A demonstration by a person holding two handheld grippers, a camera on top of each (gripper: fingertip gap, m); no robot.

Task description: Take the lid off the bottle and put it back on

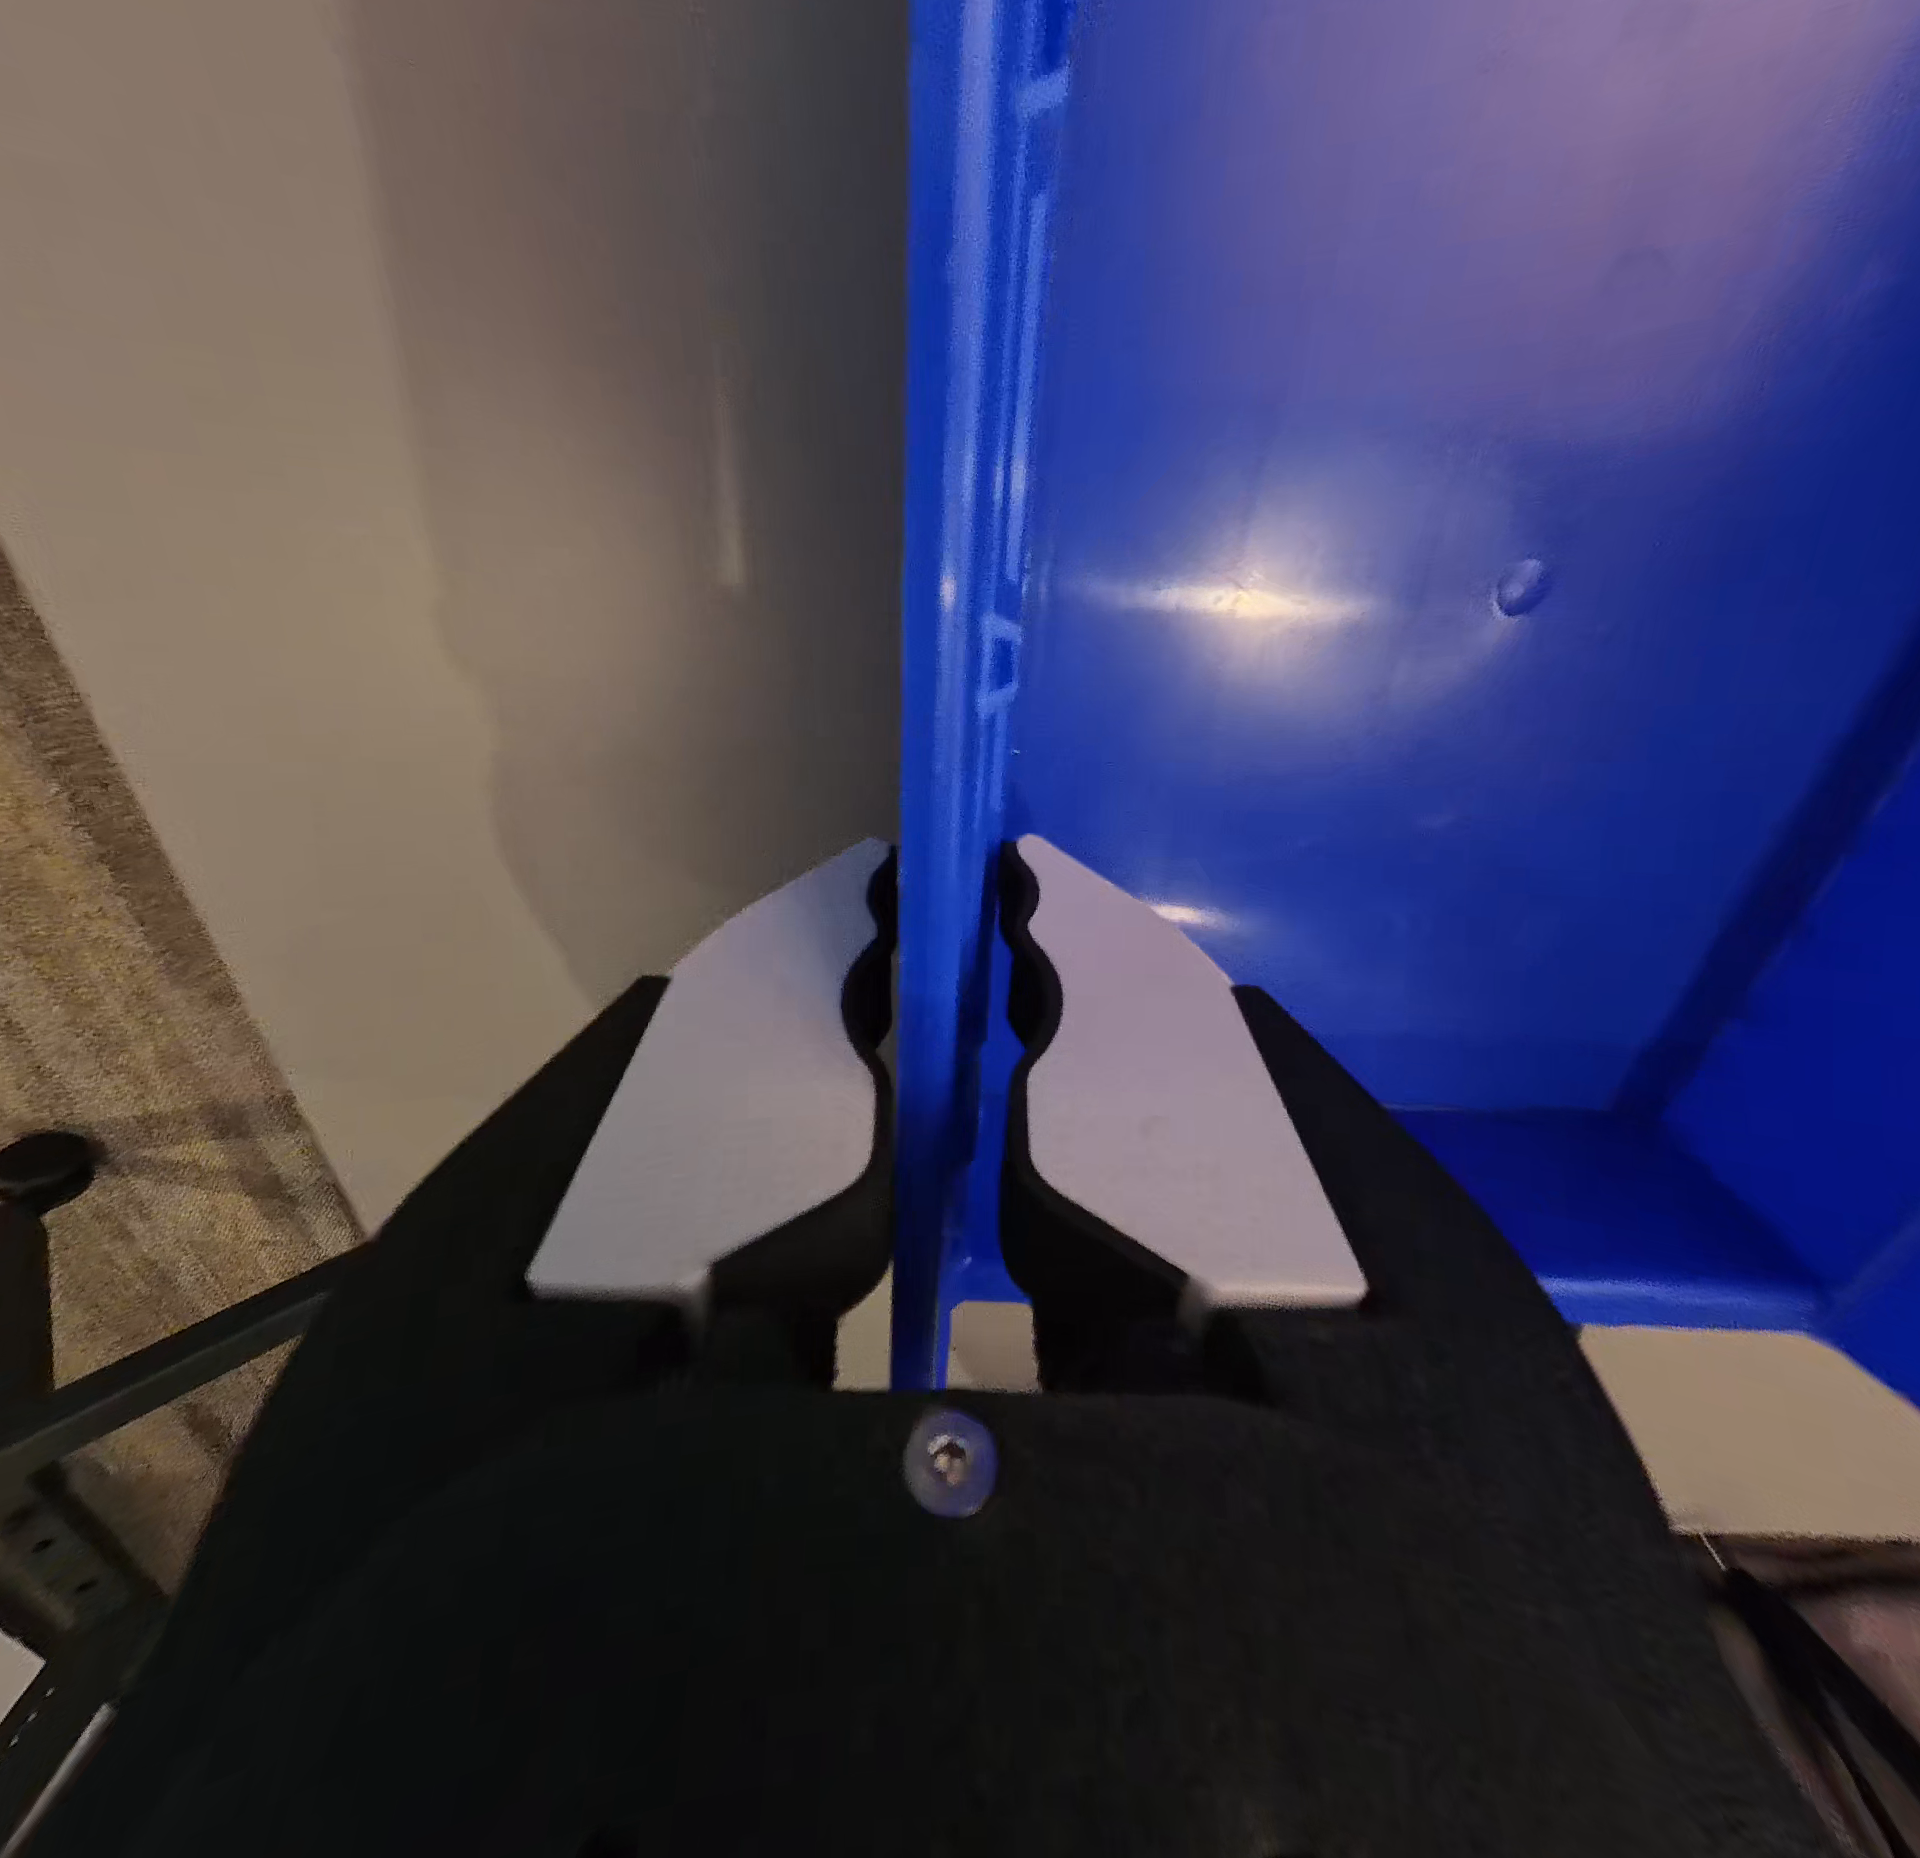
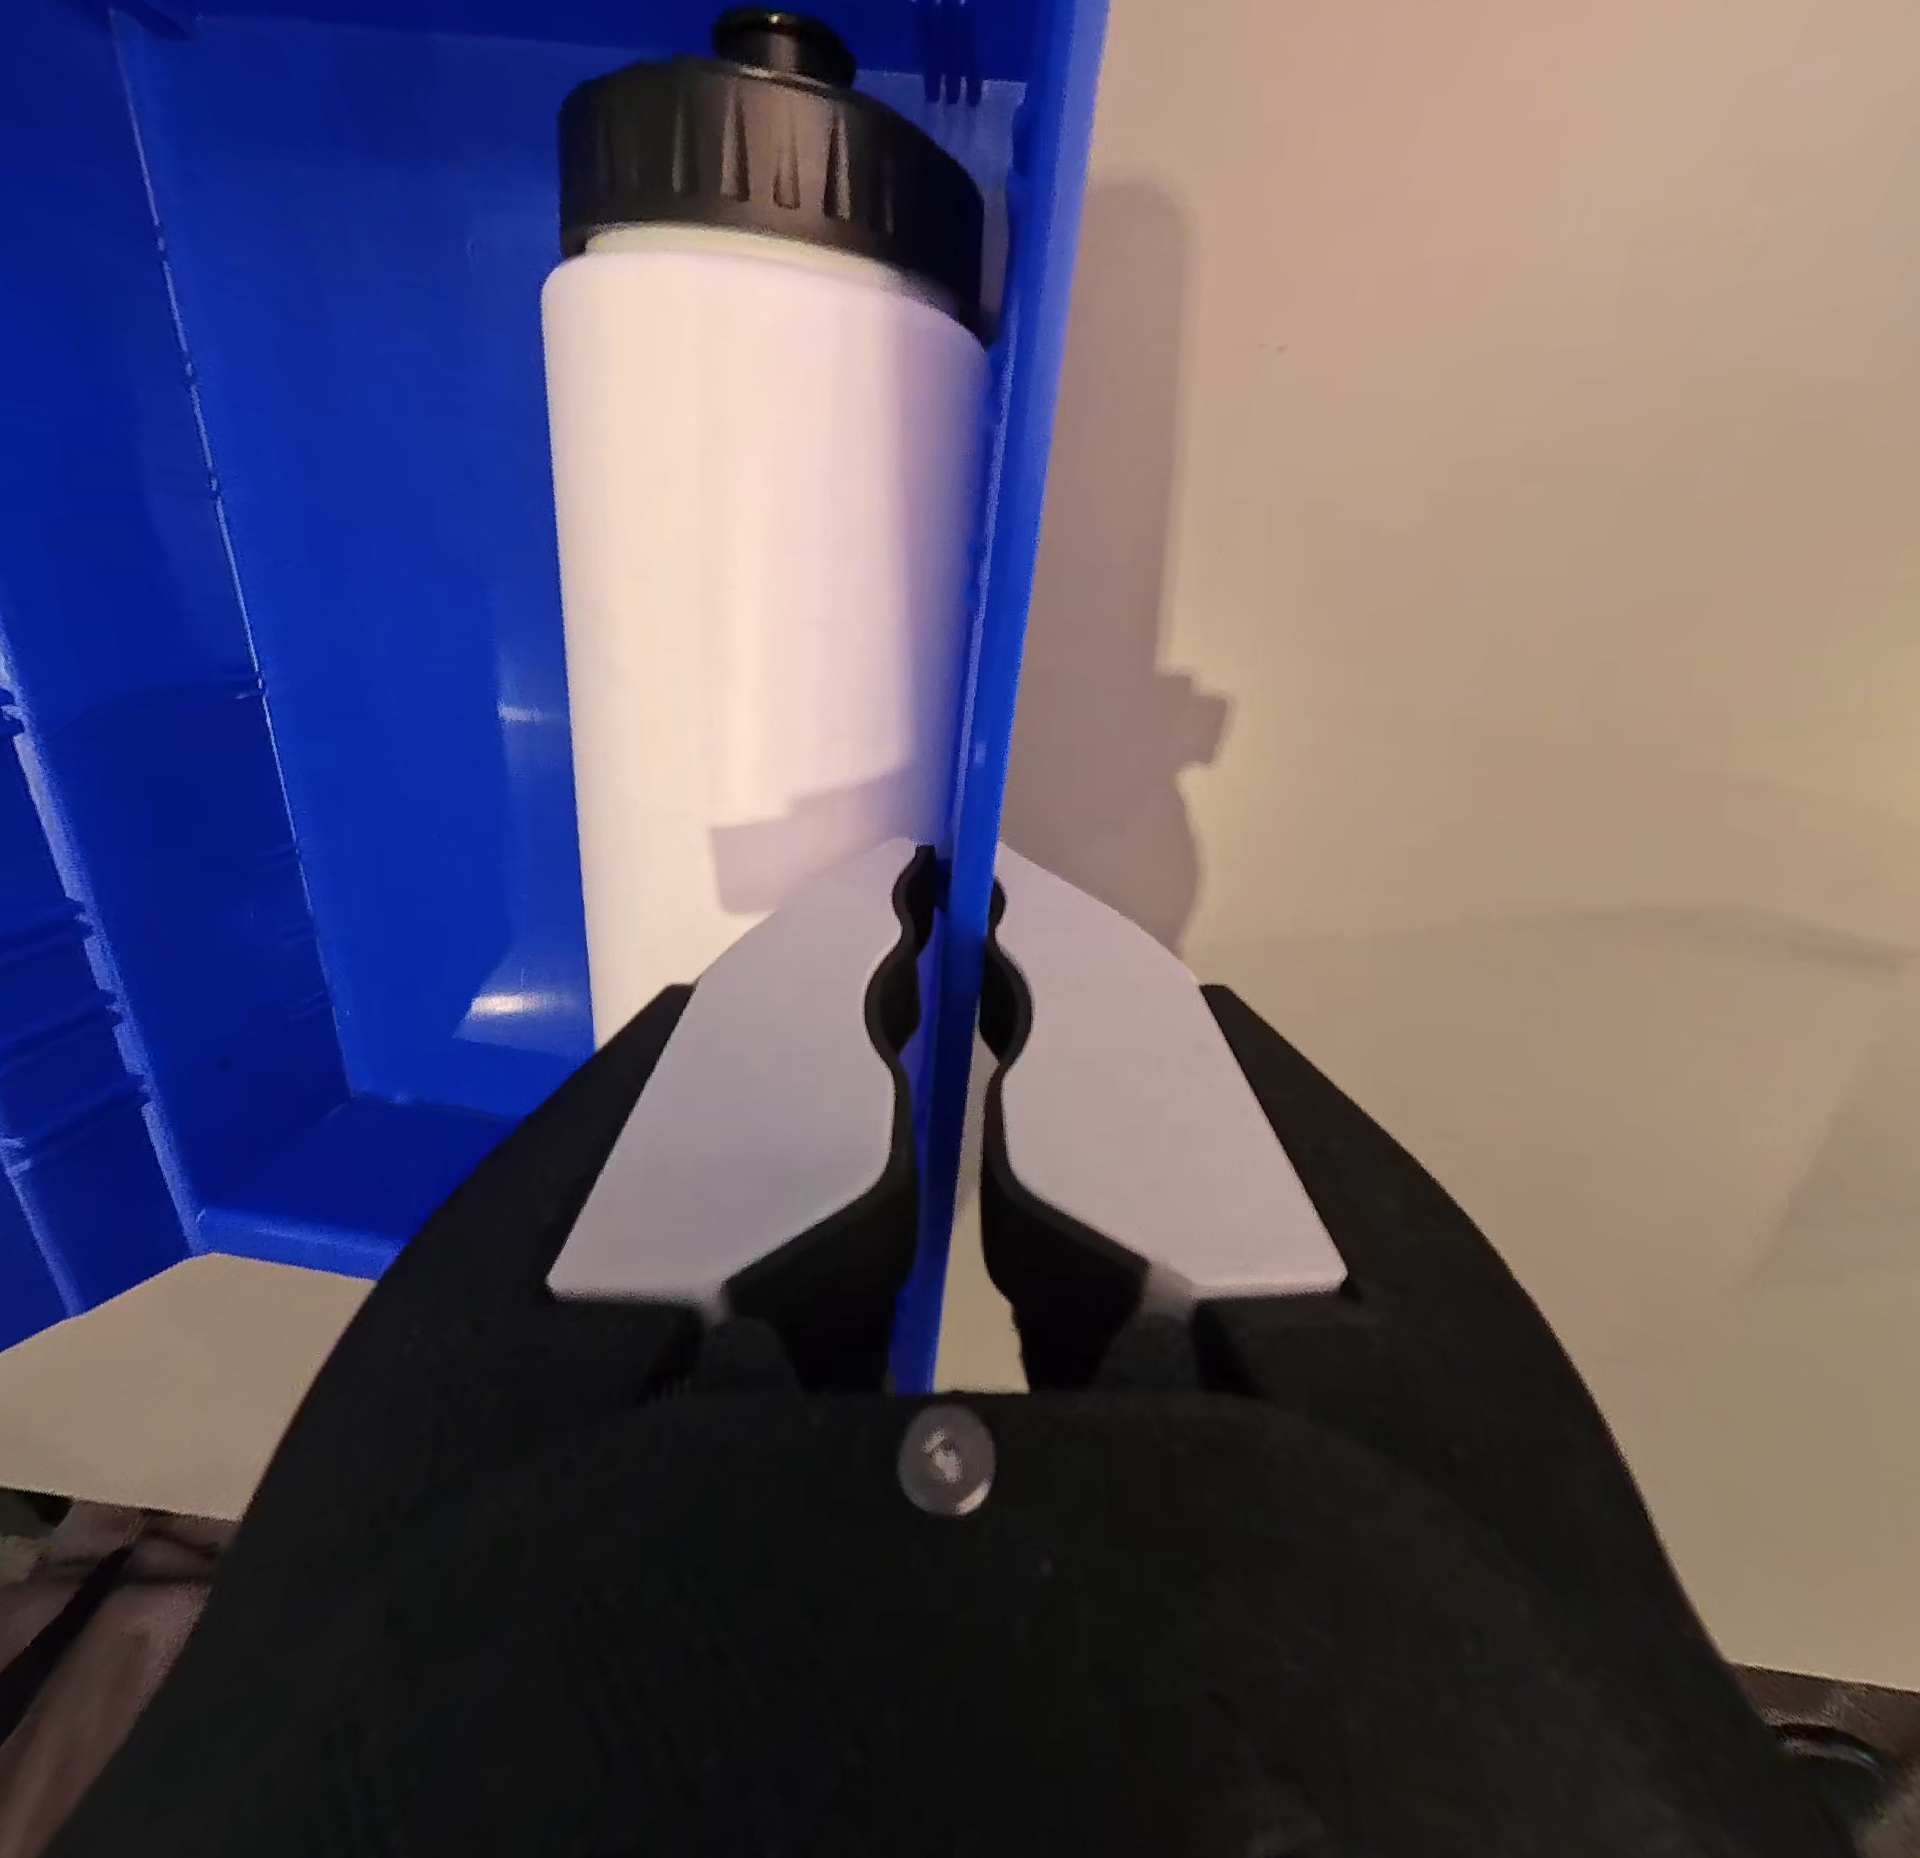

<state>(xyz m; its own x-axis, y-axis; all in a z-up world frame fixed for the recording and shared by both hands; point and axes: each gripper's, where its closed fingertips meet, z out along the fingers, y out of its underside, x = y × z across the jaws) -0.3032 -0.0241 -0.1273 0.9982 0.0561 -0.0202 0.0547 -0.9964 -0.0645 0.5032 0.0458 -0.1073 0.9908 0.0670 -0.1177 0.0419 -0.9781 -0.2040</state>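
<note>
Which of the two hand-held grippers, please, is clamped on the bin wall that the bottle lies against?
The right hand-held gripper: the white bottle lies against its blue bin wall; the left one's side shows no bottle.

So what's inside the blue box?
A white bottle lies inside the blue box against its right wall, black lid still on. The right tongs cover its bottom end. What's in the bottle can't be seen.

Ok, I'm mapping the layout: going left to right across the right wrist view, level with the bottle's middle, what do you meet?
Bin floor → bottle → bin wall → table.
</note>
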